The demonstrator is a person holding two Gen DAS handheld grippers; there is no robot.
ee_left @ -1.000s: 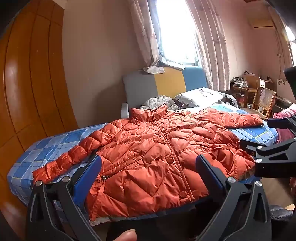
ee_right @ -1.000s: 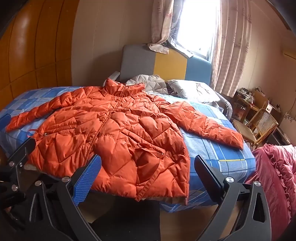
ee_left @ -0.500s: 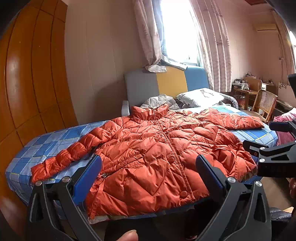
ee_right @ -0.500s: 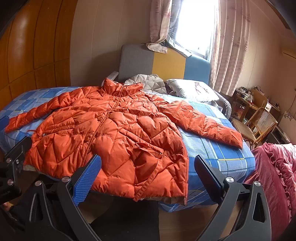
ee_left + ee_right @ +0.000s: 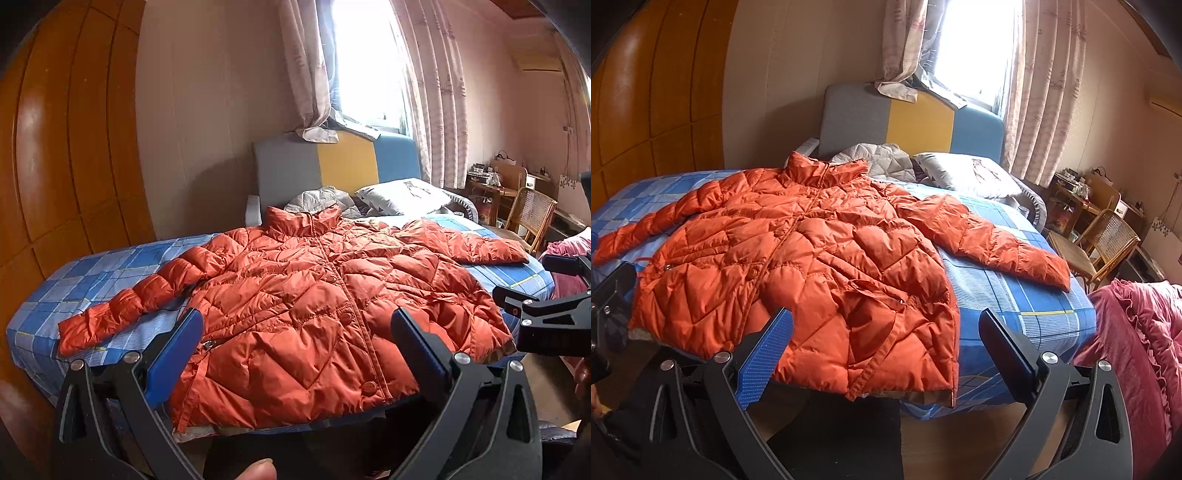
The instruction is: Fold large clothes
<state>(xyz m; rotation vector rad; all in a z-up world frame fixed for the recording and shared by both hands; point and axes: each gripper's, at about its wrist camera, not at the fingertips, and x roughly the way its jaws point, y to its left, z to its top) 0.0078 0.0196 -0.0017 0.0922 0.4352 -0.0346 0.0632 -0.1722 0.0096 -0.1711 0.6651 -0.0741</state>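
Both tongs have risen; jacket (image 5: 314, 306) collar points toward headboard (image 5: 332, 166)

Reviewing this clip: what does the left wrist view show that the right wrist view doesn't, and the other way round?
Only the left wrist view shows the right gripper side-on at its right edge and a fingertip at the bottom. Only the right wrist view shows the ruffled pink bedding in full and the jacket's hem hanging over the bed edge. Both show the orange jacket spread front-up on the checked bed, sleeves out, a pillow, a wicker chair, and open jaws holding nothing.
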